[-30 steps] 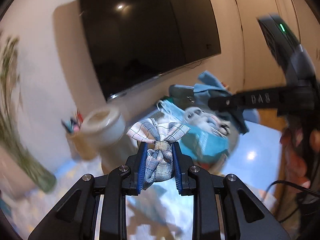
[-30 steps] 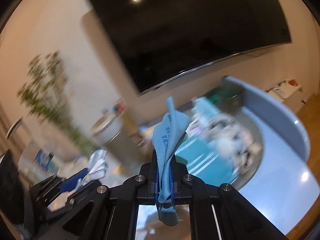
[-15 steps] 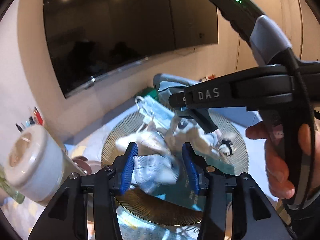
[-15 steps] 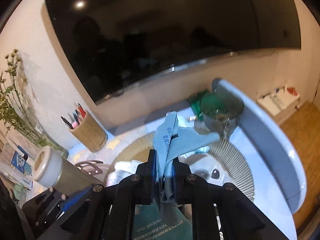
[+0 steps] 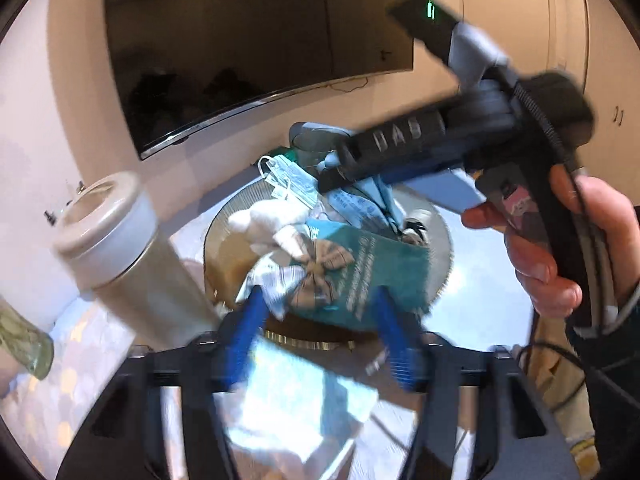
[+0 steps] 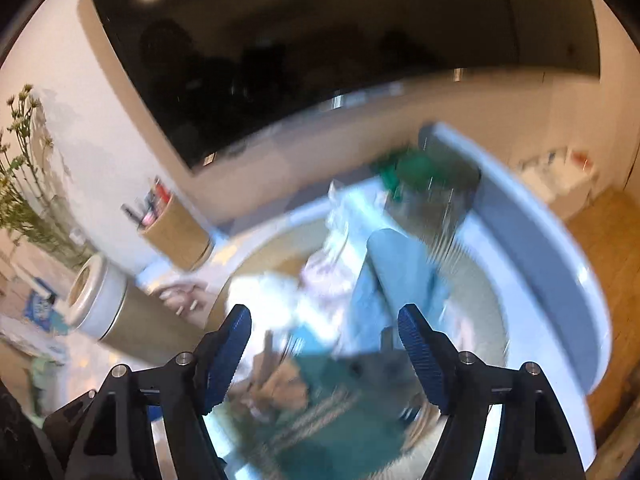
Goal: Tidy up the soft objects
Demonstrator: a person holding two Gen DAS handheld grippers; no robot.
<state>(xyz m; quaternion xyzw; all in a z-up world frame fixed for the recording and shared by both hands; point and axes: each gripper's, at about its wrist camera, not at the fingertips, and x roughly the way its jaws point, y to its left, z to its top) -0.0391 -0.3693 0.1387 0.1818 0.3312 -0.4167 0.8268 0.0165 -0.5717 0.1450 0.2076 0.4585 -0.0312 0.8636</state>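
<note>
A round ribbed gold tray (image 5: 434, 236) holds a pile of soft things: a plaid bow (image 5: 316, 272), a teal cloth (image 5: 384, 276), a white plush (image 5: 268, 220), a blue face mask (image 5: 294, 182) and a light blue cloth (image 5: 360, 204). My left gripper (image 5: 320, 308) is open just in front of the bow, which lies loose on the pile. My right gripper (image 6: 324, 336) is open and empty above the tray (image 6: 480, 280); the light blue cloth (image 6: 396, 276) lies below it. The right gripper's body (image 5: 440, 140) hangs over the tray's far side.
A tall beige canister with a white lid (image 5: 120, 248) stands left of the tray, also in the right wrist view (image 6: 116, 312). A pen cup (image 6: 176, 228), dried flowers (image 6: 24, 184), a green jar (image 6: 432, 176) and a wall TV (image 5: 248, 40) are behind. The table edge (image 6: 560, 264) curves right.
Both grippers have opened. The bow has dropped from the left gripper onto the pile, and the light blue cloth has dropped from the right gripper into the tray.
</note>
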